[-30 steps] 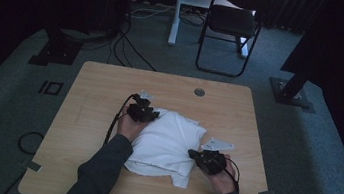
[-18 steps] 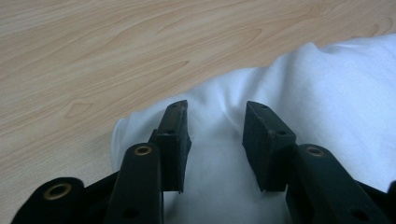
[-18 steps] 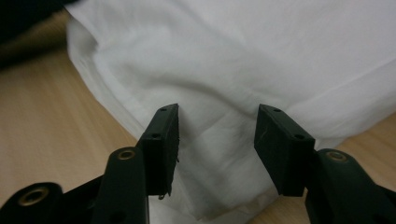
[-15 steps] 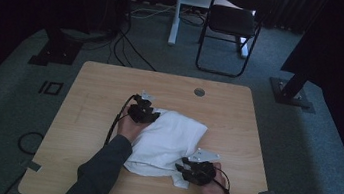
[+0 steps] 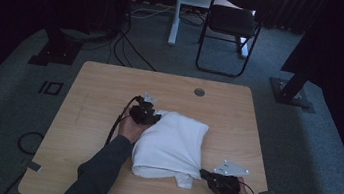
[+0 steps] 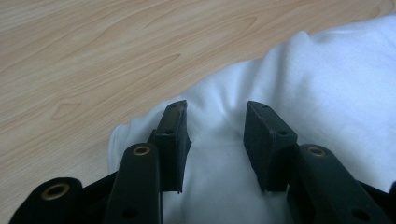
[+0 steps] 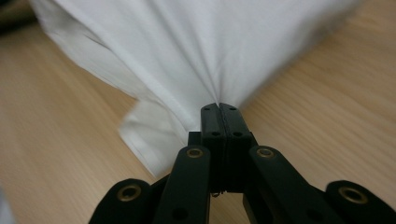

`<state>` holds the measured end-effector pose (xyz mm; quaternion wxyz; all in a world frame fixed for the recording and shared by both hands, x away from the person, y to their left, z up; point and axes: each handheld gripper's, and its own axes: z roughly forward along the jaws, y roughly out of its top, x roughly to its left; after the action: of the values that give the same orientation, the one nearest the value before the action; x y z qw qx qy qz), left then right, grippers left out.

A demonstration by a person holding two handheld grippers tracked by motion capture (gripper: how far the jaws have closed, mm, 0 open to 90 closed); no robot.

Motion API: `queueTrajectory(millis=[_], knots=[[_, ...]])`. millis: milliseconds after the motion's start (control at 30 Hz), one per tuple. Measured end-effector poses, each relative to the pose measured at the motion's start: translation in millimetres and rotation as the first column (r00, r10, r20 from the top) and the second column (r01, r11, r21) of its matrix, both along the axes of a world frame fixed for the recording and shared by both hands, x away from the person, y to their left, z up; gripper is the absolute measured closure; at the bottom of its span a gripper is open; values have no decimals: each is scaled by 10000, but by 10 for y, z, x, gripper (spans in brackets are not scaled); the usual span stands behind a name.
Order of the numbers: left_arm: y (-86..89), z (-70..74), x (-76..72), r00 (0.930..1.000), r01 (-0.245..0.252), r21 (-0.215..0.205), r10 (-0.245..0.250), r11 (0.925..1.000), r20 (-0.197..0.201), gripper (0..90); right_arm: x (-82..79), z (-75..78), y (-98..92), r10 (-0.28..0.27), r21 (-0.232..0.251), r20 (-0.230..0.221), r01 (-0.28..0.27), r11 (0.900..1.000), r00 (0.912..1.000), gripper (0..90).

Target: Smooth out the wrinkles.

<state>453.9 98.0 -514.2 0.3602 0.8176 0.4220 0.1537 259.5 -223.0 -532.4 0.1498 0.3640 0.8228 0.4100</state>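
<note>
White cloth (image 5: 169,147) lies bunched in the middle of the wooden table (image 5: 99,97), and its near right corner has just changed hands. Nearest the person, the right tool (image 5: 205,174) sits at the table's front right; a second ago it rested further back on the cloth's right edge, half a second ago it had slid in toward the front hem, and now it has drawn out to the right with fabric in tow. In the right gripper view the right tool (image 7: 219,108) has its jaws pressed flat together, and the cloth (image 7: 196,56) fans out from that pinch in tight radiating creases, so the corner is clamped and under tension. My reading is that the grasp has taken and the pull to spread or fold this corner has begun.

Further off, at the cloth's far left edge, the left tool (image 5: 153,117) has kept its place across all 3 high views. In the left gripper view the left tool (image 6: 215,108) stands with its jaws parted, a ridge of cloth (image 6: 327,74) rising between the pads; the pads do not clearly press on it, so it looks released, pinning rather than pinching.

Beyond the table, a black chair (image 5: 230,24) stands on the grey carpet.
</note>
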Motion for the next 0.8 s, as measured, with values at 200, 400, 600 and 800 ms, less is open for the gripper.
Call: queueTrajectory(millis=[200,400,600,800], knots=[[-41,76,-66,9997,-1,-44,2,10000,234,575,10,-30,-48,-254,-137,-87,252,9996,9996,673],[25,293,-257,9975,77,-734,-25,9973,707,538,66,151,62,98,509,626,-130,9986,9980,524],[-5,382,-744,9926,700,-1414,-549,9875,1079,533,319,116,323,435,0,616,-436,9991,9972,510],[-188,196,-1143,9839,1602,-1306,-1476,9784,1012,533,489,-71,462,317,-940,53,-311,9951,9995,528]])
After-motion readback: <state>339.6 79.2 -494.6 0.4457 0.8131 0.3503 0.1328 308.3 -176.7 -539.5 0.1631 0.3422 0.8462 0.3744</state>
